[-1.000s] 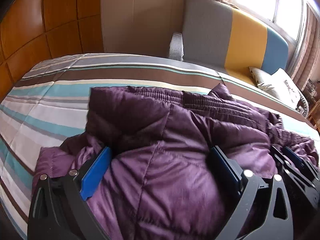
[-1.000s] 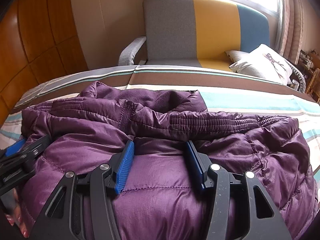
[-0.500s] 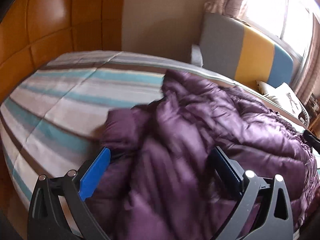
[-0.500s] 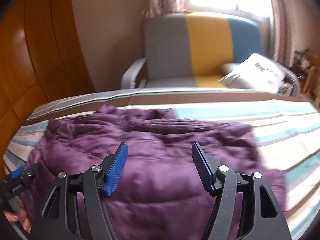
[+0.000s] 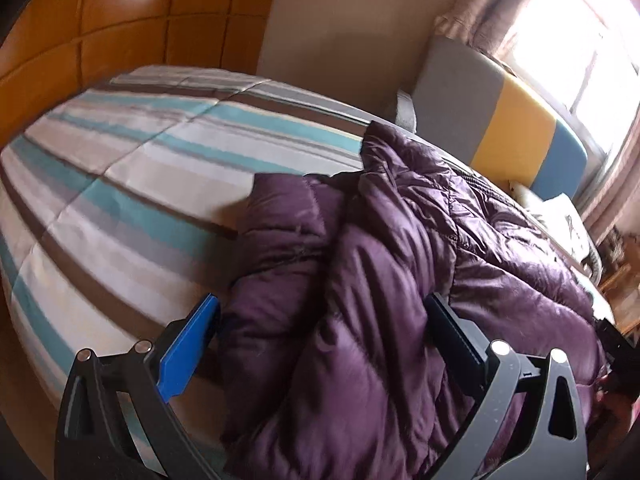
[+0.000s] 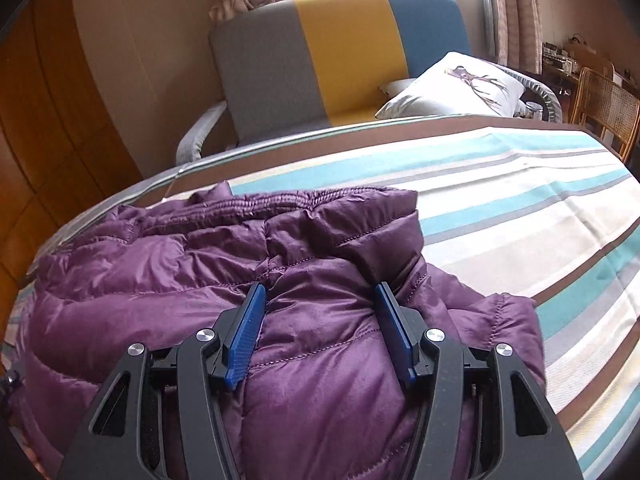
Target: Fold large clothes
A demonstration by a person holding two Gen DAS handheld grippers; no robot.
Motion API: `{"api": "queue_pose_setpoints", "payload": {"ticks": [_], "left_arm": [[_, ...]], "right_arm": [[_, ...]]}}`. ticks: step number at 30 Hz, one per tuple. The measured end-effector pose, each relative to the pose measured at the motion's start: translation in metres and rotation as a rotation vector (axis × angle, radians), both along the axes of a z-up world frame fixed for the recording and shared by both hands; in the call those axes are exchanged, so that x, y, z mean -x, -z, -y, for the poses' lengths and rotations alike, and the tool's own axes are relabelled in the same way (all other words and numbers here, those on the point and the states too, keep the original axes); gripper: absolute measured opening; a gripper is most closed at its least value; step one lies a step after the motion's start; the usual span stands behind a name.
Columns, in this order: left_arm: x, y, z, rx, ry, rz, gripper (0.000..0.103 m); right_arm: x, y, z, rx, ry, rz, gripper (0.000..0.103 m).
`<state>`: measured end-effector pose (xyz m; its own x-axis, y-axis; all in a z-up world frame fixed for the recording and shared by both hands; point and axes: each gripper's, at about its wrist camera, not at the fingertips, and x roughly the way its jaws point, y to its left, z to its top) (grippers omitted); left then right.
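A purple down jacket (image 5: pixel 384 280) lies bunched on the striped bed (image 5: pixel 132 184). My left gripper (image 5: pixel 322 300) is open wide over the jacket's left end. Its blue left pad (image 5: pixel 188 352) stands clear over the bedcover, and the dark right pad (image 5: pixel 452 336) rests against the fabric. In the right wrist view the jacket (image 6: pixel 168 280) fills the lower left. My right gripper (image 6: pixel 320 286) is closing, and a puffed fold near the jacket's right edge is pinched between its blue pads (image 6: pixel 246 336). The elastic hem (image 6: pixel 300 200) runs along the far side.
A grey, yellow and blue sofa (image 6: pixel 340 52) with a white cushion (image 6: pixel 456 84) stands beyond the bed. Orange wood panelling (image 5: pixel 100 24) lines the left wall. A wicker chair (image 6: pixel 604 108) is at the far right. Bare striped bedcover (image 6: pixel 520 208) lies right of the jacket.
Both grippers have slid apart along the jacket, the left toward its left end and the right toward its right edge. The right jaws opened, then narrowed on a fold.
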<state>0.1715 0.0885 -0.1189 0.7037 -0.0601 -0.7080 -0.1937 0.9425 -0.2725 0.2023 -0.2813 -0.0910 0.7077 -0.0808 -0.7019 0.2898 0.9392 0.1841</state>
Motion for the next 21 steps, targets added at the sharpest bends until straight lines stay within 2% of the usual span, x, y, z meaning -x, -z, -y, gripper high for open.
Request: {"api": "queue_pose_setpoints", "payload": {"ticks": [3, 6, 9, 13, 15, 18, 21], "left_arm": [[0.011, 0.001, -0.006, 0.042, -0.002, 0.000, 0.101], [0.022, 0.005, -0.005, 0.086, 0.033, -0.004, 0.101], [0.030, 0.011, -0.002, 0.148, 0.093, -0.011, 0.100], [0.033, 0.011, 0.004, 0.137, 0.118, 0.003, 0.099], [0.035, 0.011, 0.001, 0.168, 0.112, 0.012, 0.099], [0.036, 0.011, -0.002, 0.186, 0.096, 0.026, 0.096], [0.038, 0.012, -0.003, 0.164, 0.074, 0.036, 0.087]], "right_arm": [[0.018, -0.015, -0.011, -0.005, -0.012, 0.016, 0.057], [0.040, -0.032, -0.034, -0.039, -0.070, 0.048, 0.057], [0.058, -0.045, -0.057, -0.072, -0.138, 0.071, 0.042], [0.076, -0.045, -0.091, -0.104, -0.226, 0.058, 0.025], [0.084, -0.041, -0.105, -0.101, -0.256, 0.041, 0.019], [0.091, -0.040, -0.120, -0.095, -0.290, 0.033, 0.014], [0.091, -0.040, -0.130, -0.062, -0.311, 0.019, 0.014]]}}
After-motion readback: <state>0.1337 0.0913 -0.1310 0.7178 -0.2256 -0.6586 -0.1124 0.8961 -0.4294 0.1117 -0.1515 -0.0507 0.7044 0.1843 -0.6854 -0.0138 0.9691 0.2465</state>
